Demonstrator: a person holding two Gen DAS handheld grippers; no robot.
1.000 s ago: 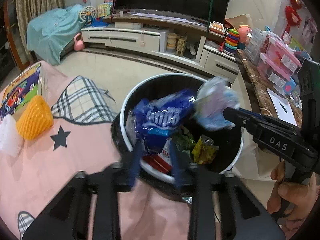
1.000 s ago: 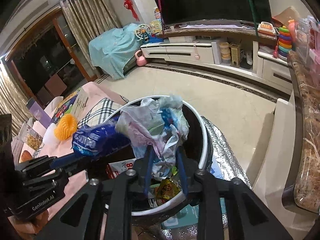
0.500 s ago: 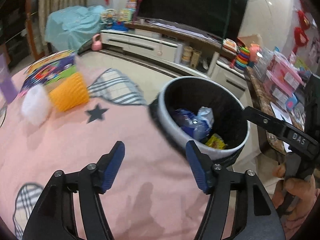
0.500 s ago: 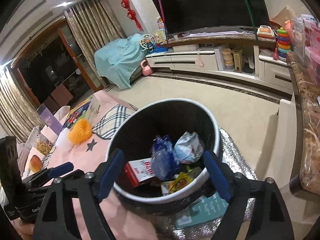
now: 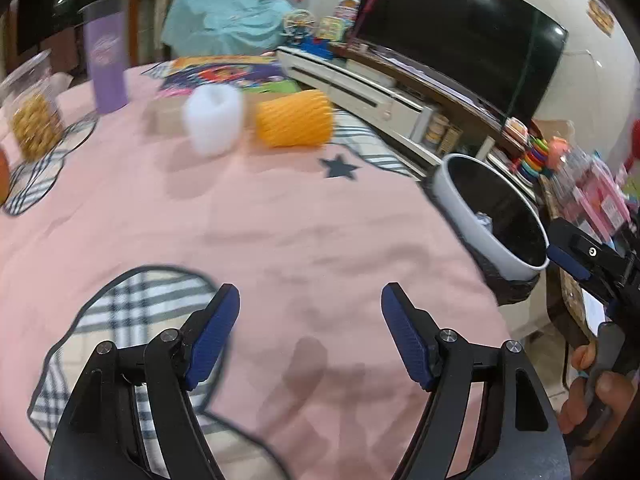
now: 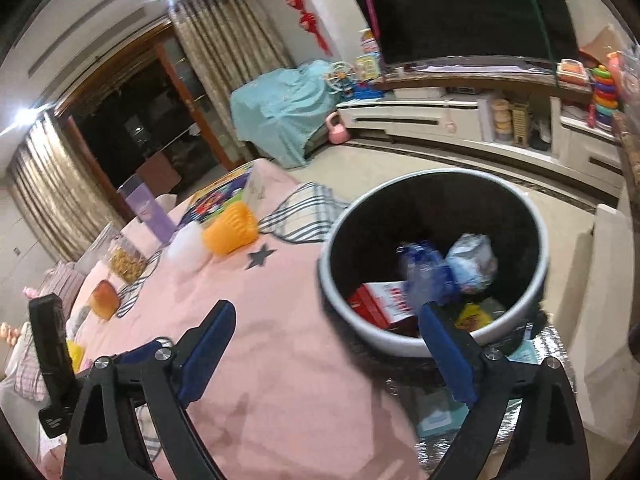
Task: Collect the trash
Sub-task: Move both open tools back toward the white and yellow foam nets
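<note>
The round white trash bin (image 6: 436, 344) with a black inside stands off the table's right edge; it also shows in the left wrist view (image 5: 460, 204). In it lie a blue wrapper (image 6: 426, 276), a crumpled pale wrapper (image 6: 472, 262), a red and white box (image 6: 380, 302) and a yellow packet (image 6: 474, 316). My left gripper (image 5: 310, 334) is open and empty above the pink tablecloth (image 5: 260, 232). My right gripper (image 6: 326, 346) is open and empty, over the table edge beside the bin. An orange foam net (image 5: 294, 118) and a white foam net (image 5: 212, 118) lie on the table.
A purple tumbler (image 5: 106, 70), a jar of snacks (image 5: 34, 116) and a colourful box (image 5: 224, 72) stand at the table's far side. An orange fruit (image 6: 104, 300) lies at the left. A TV cabinet (image 6: 440, 118) and toys line the far wall.
Both grippers opened and dropped the blue wrapper and the crumpled wrapper into the bin. Then both swung left, away from the bin, the left one out over the table.
</note>
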